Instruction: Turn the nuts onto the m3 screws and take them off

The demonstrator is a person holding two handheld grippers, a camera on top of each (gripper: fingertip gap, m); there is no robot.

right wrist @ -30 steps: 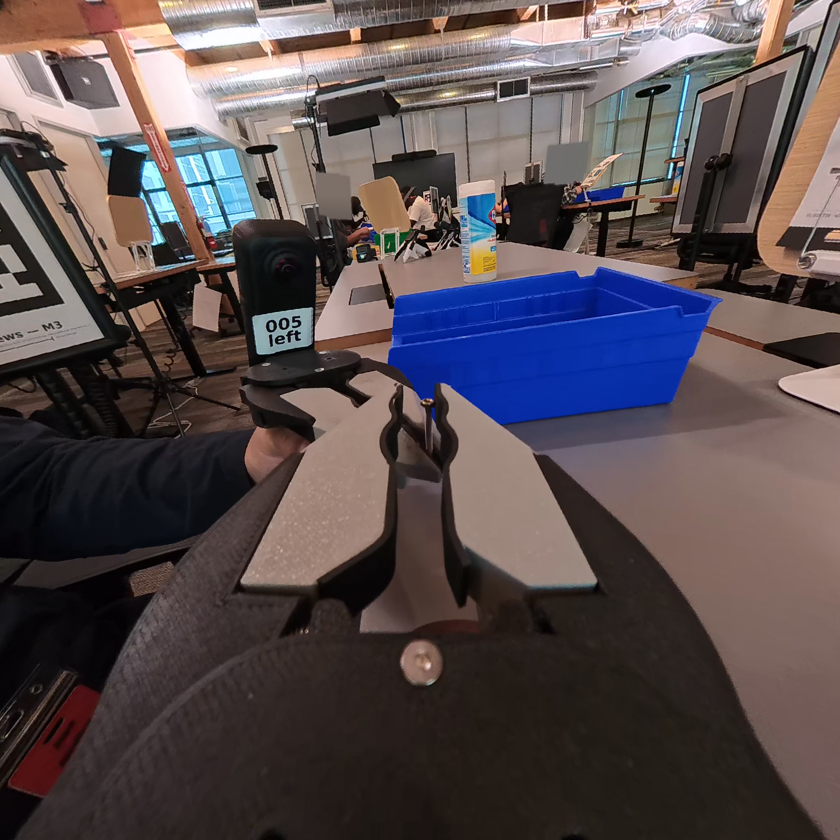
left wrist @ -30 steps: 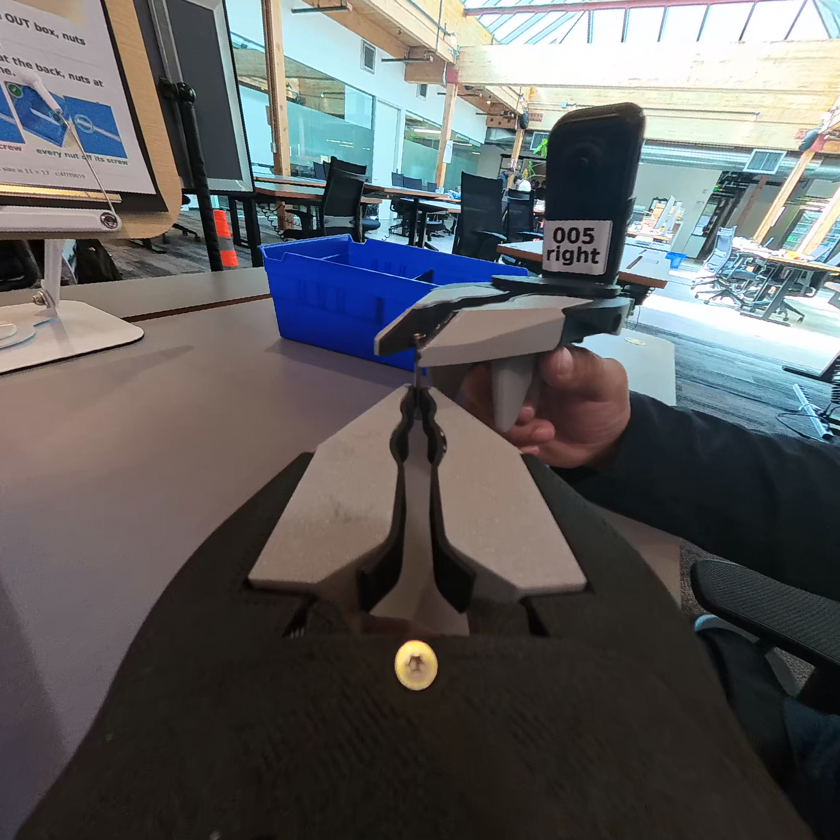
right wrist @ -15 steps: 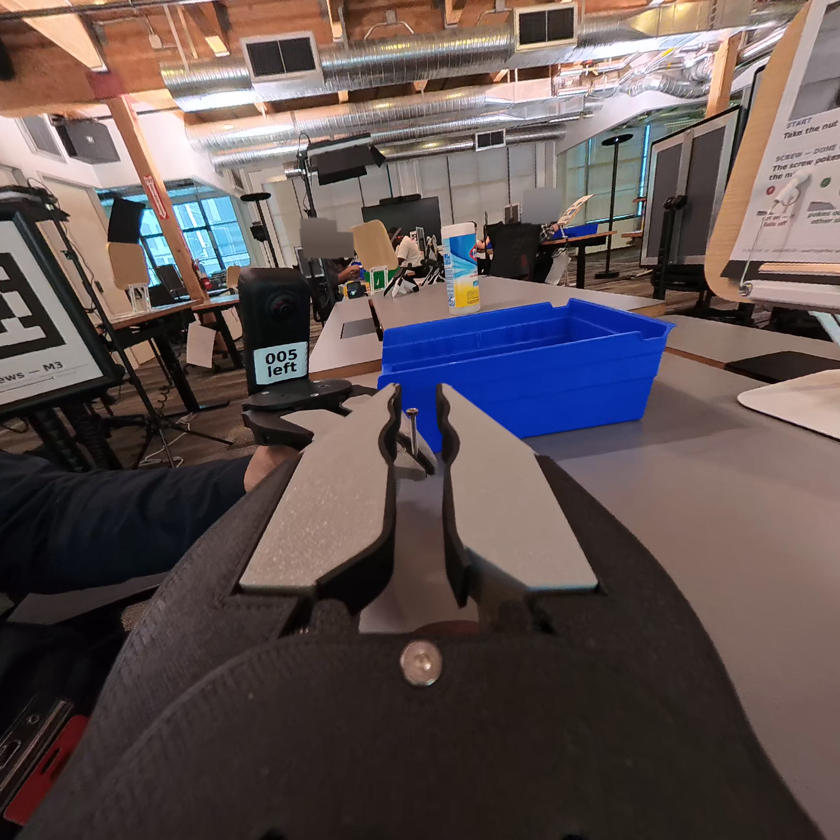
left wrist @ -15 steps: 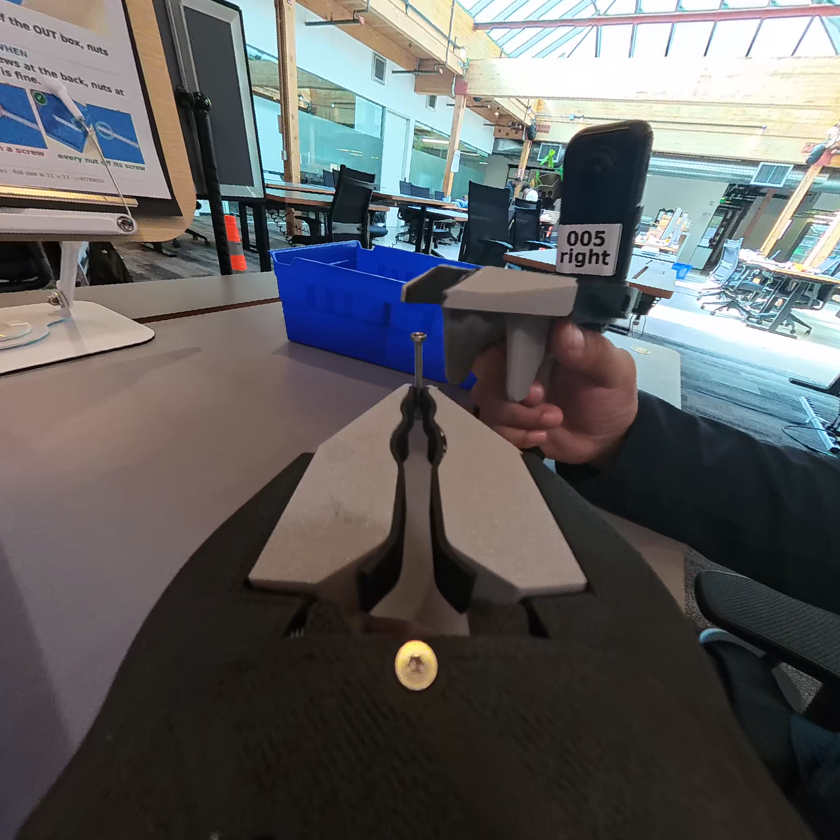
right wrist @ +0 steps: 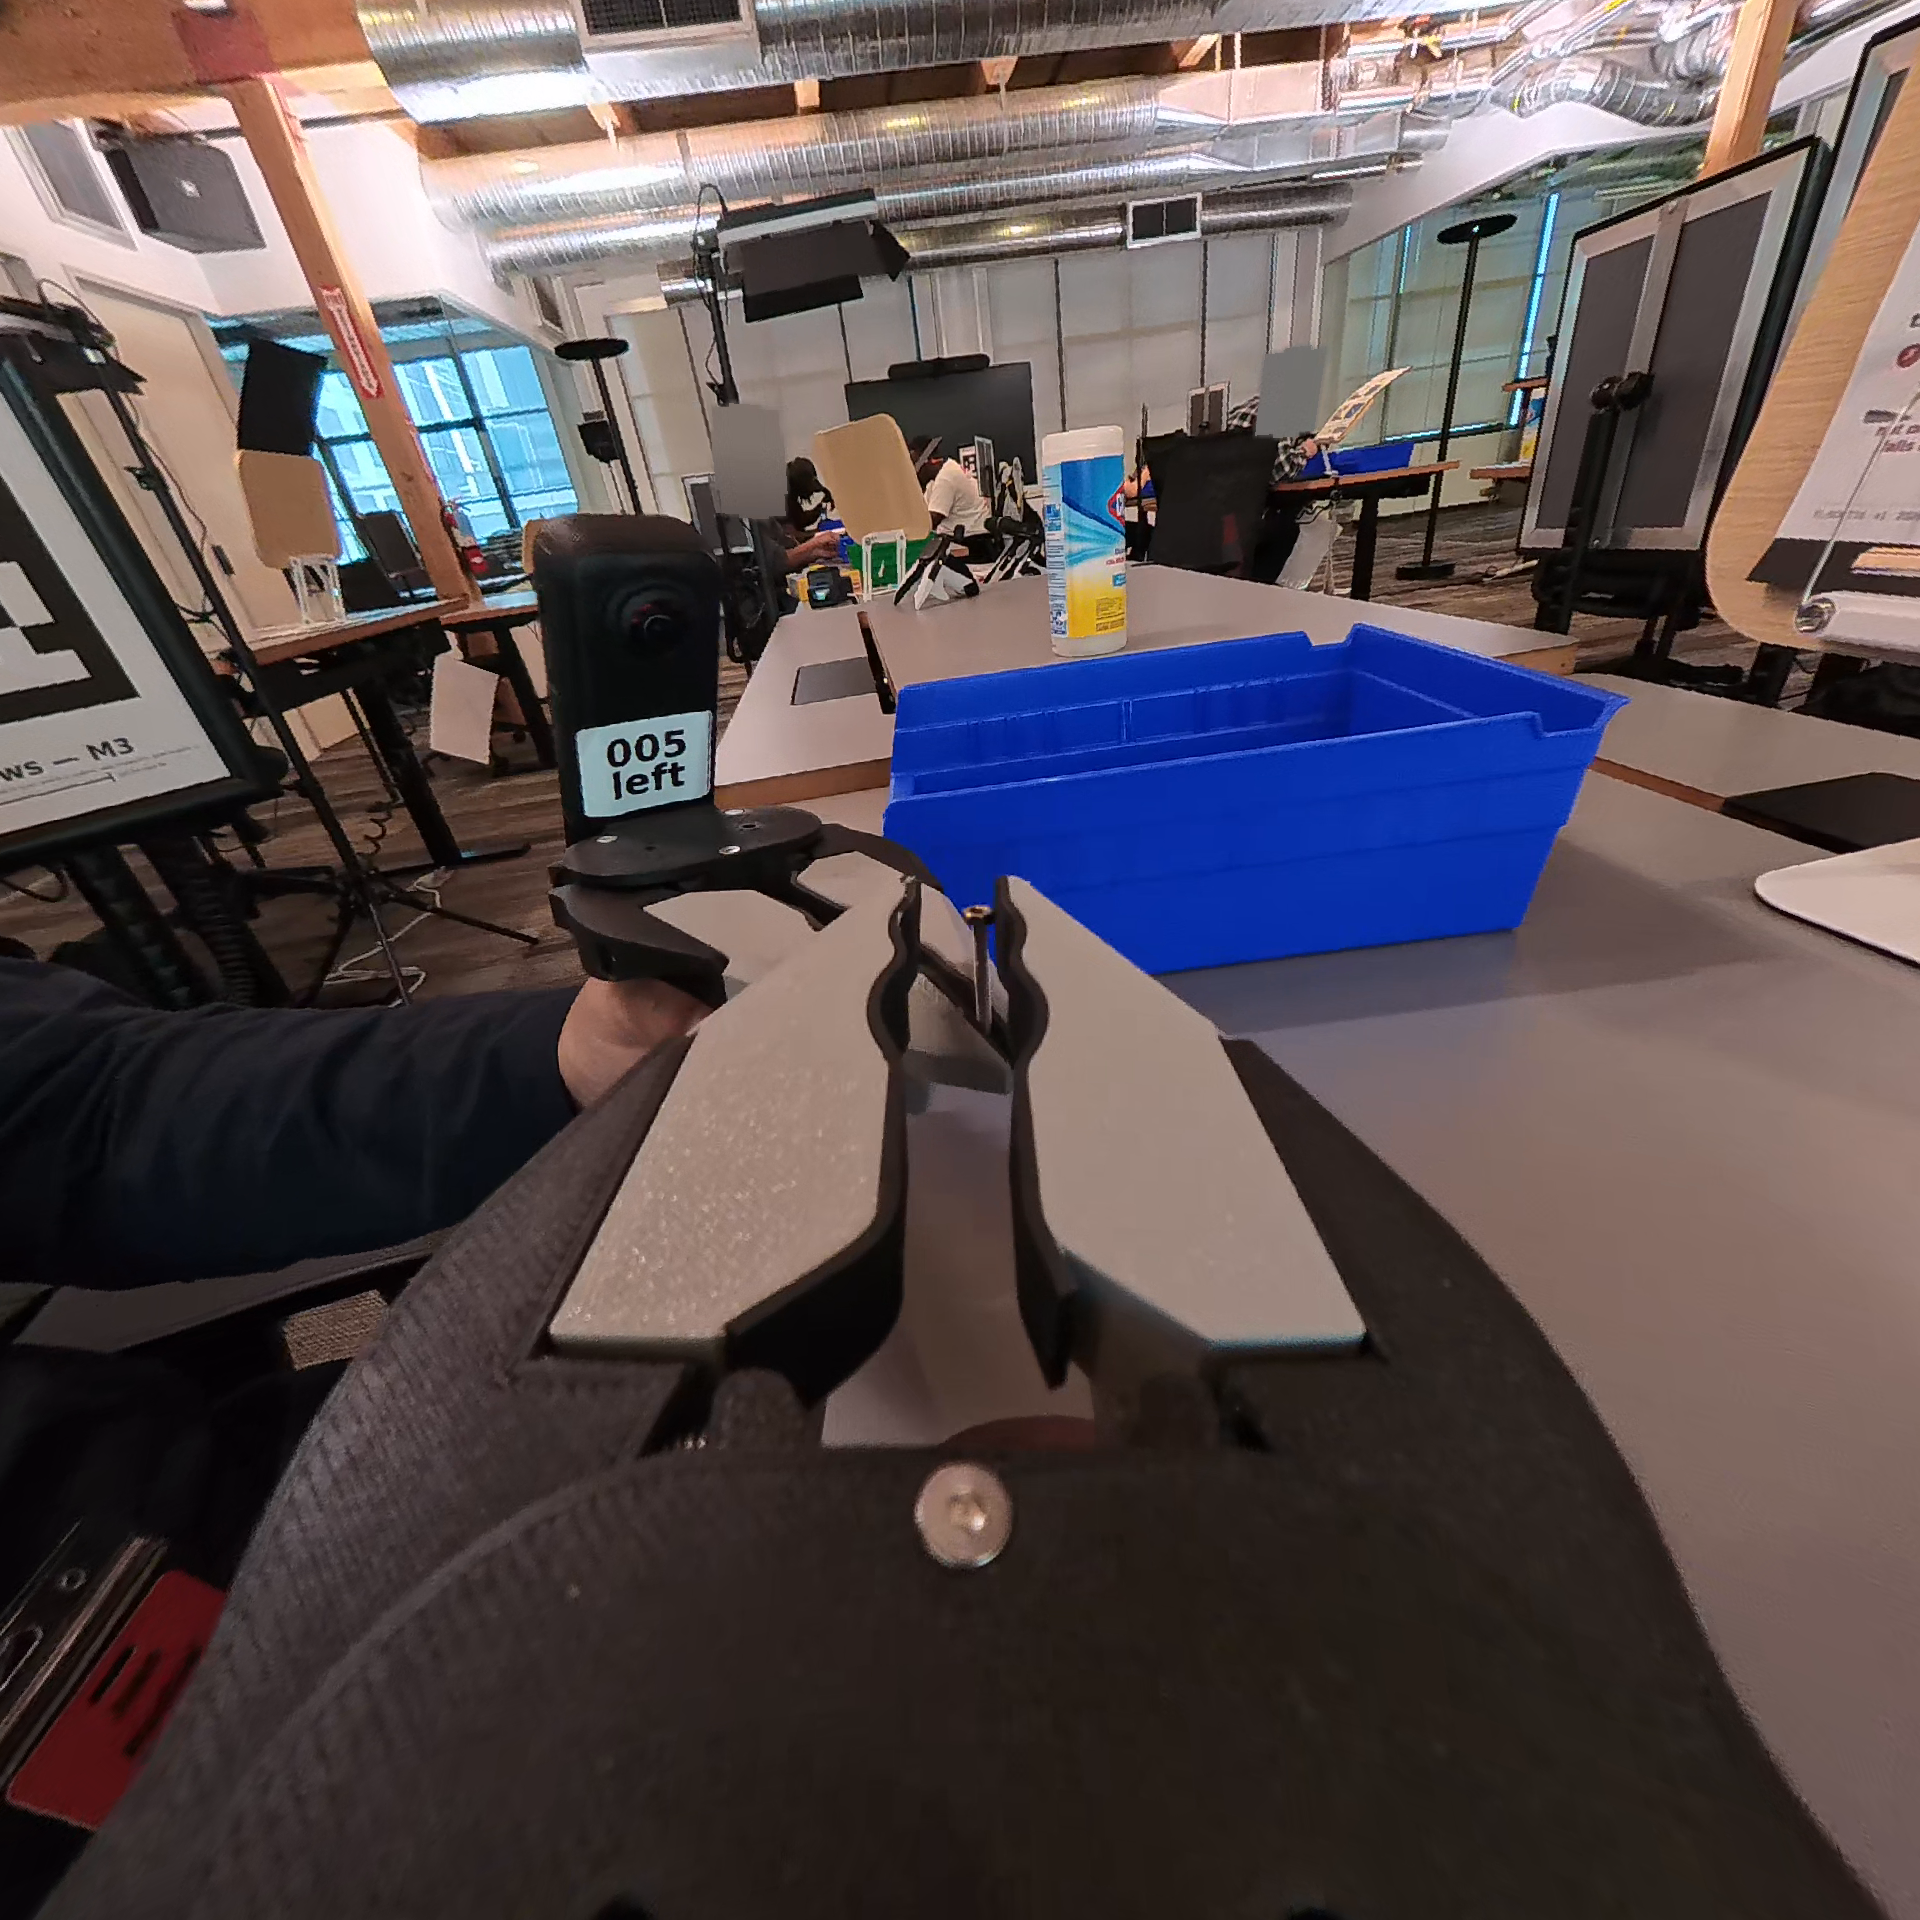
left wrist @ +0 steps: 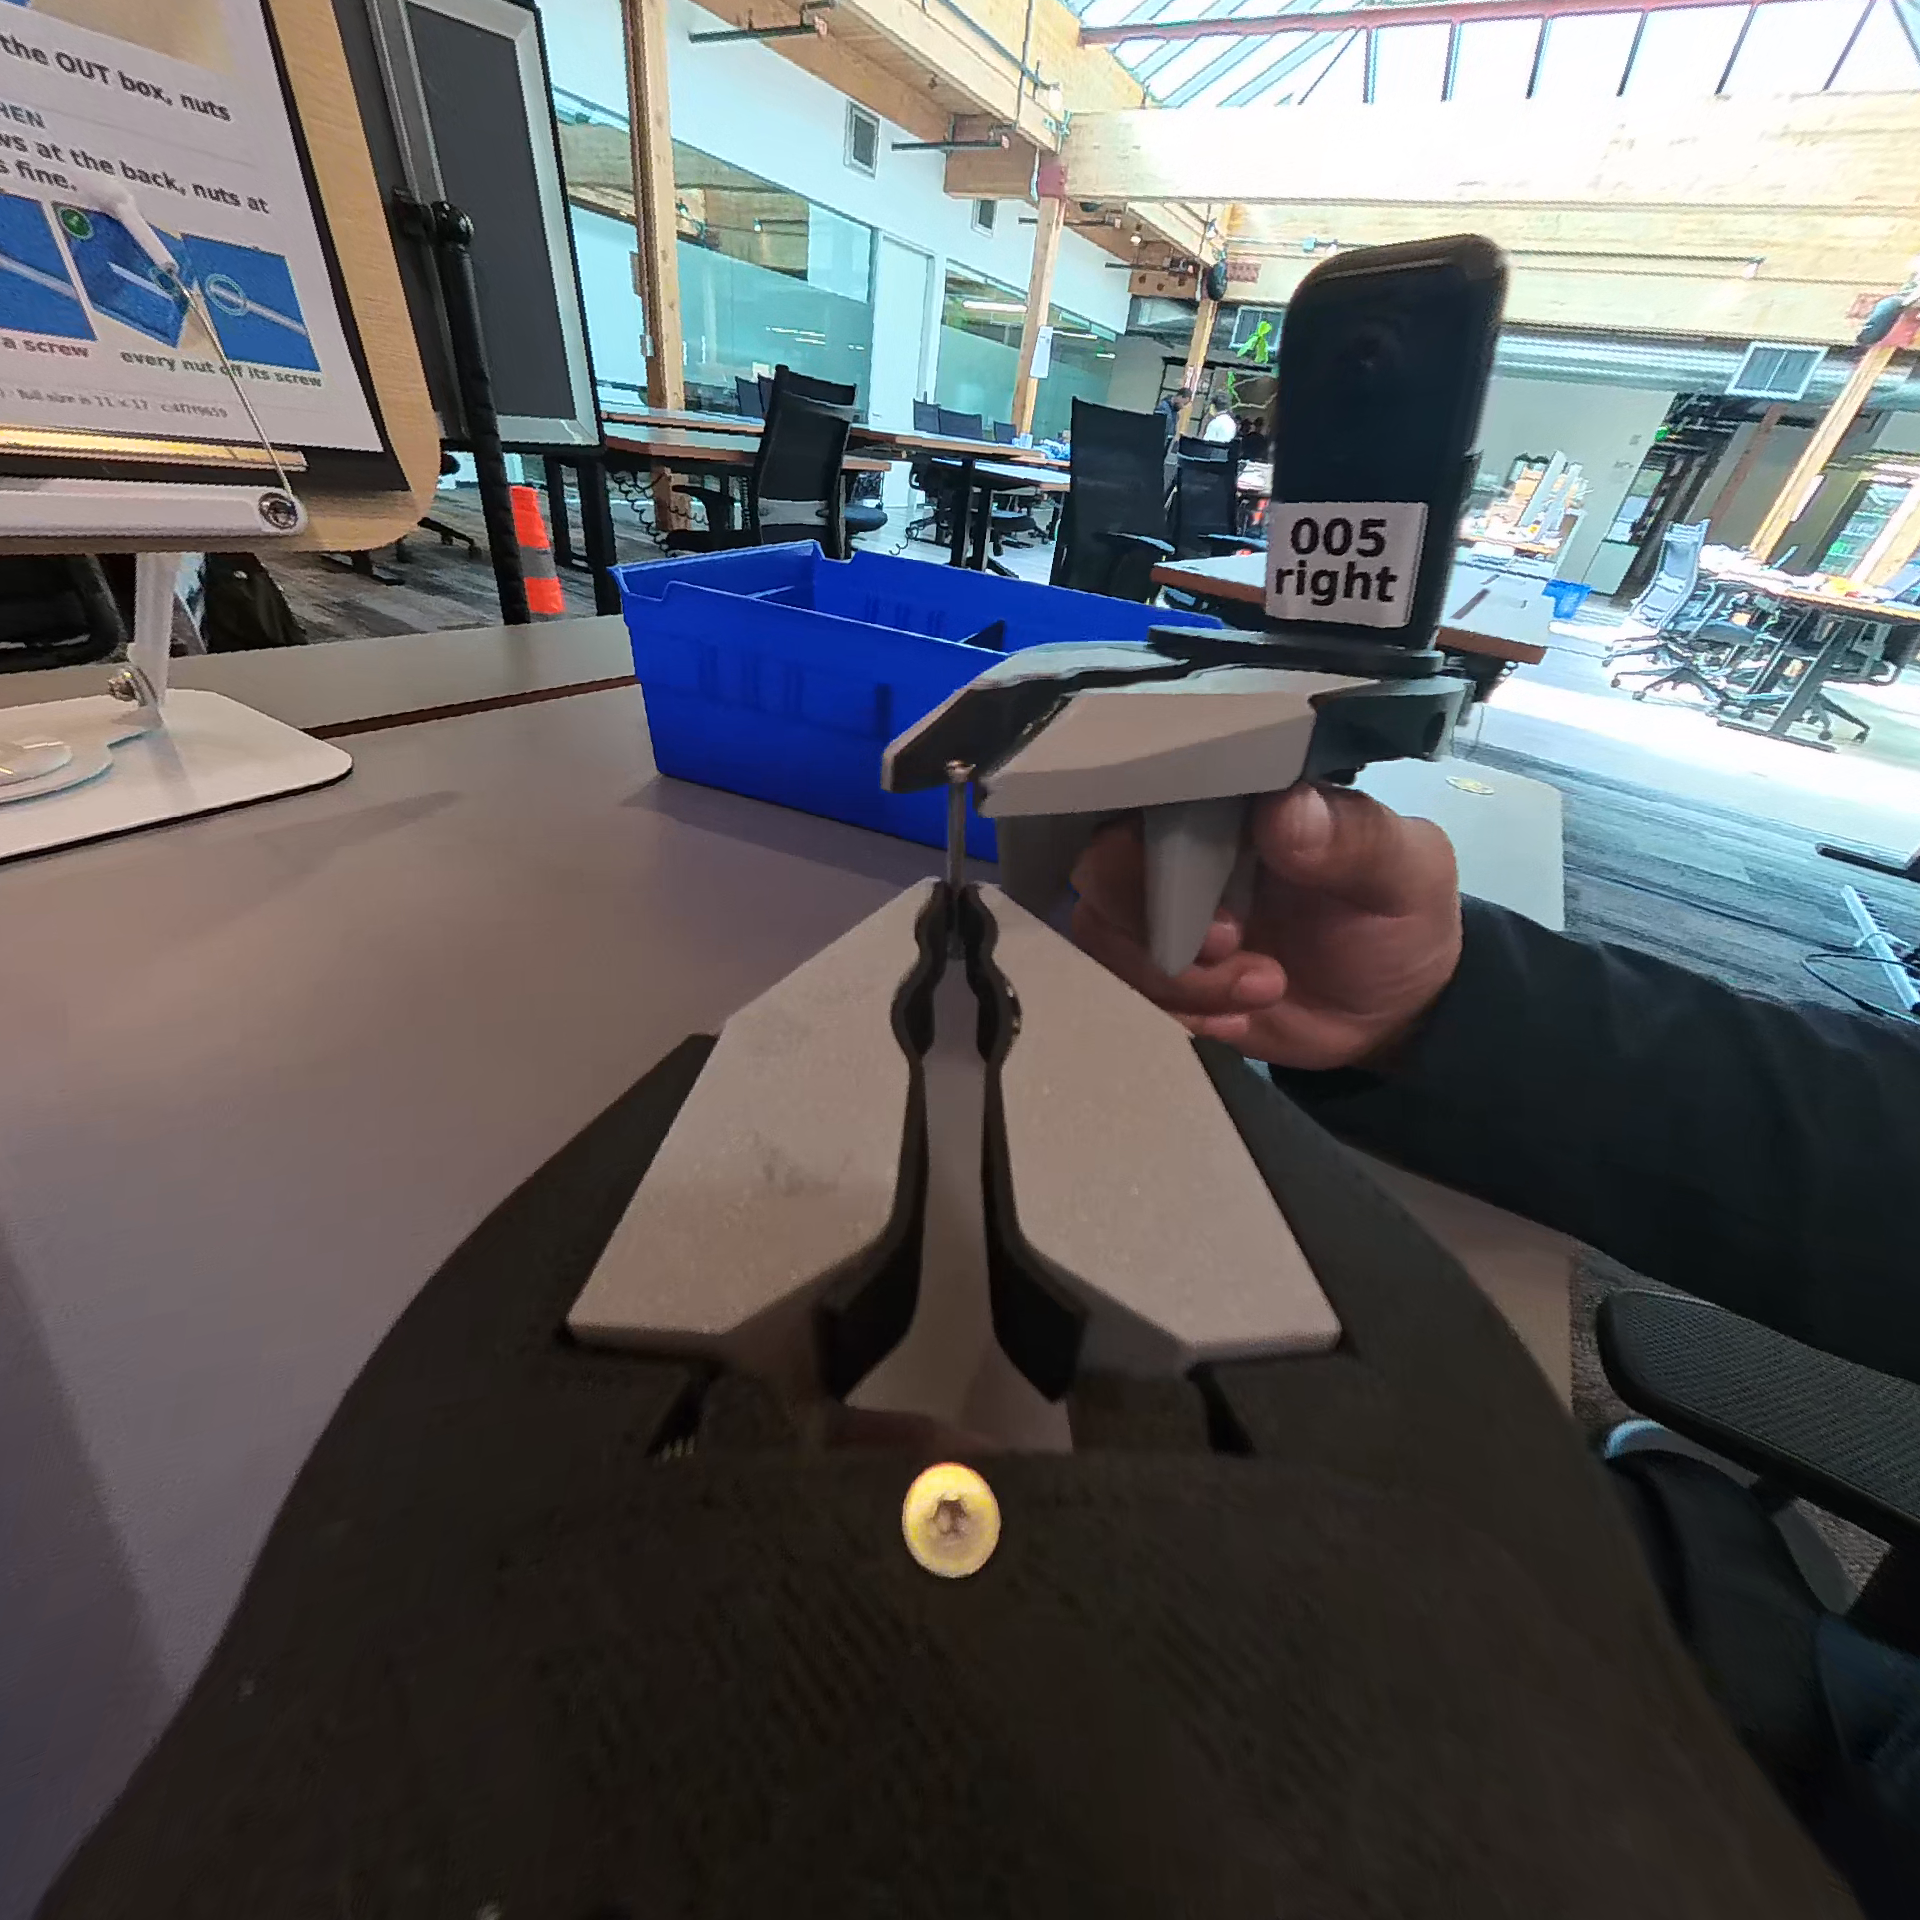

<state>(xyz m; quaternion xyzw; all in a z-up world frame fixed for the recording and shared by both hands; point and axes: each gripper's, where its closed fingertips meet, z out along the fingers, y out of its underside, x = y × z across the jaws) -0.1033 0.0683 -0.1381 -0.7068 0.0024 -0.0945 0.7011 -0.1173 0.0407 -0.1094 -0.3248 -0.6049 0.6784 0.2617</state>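
Standing upright, the m3 screw (left wrist: 954,831) is clenched at its lower end by the left gripper (left wrist: 954,920) above the grey table (left wrist: 312,1039). The right gripper (right wrist: 961,935), fingers parted, straddles its head; closing squarely, without tilting the shank, seems wise. No nut is discernible.

The thin upright metal screw (left wrist: 954,831) stands between the left gripper's (left wrist: 956,914) fingers, its head between the right gripper's (right wrist: 961,914) fingers. Behind them, the blue plastic bin (right wrist: 1247,831) sits on the grey tabletop (left wrist: 312,987); the white stand base (left wrist: 156,758) lies left.
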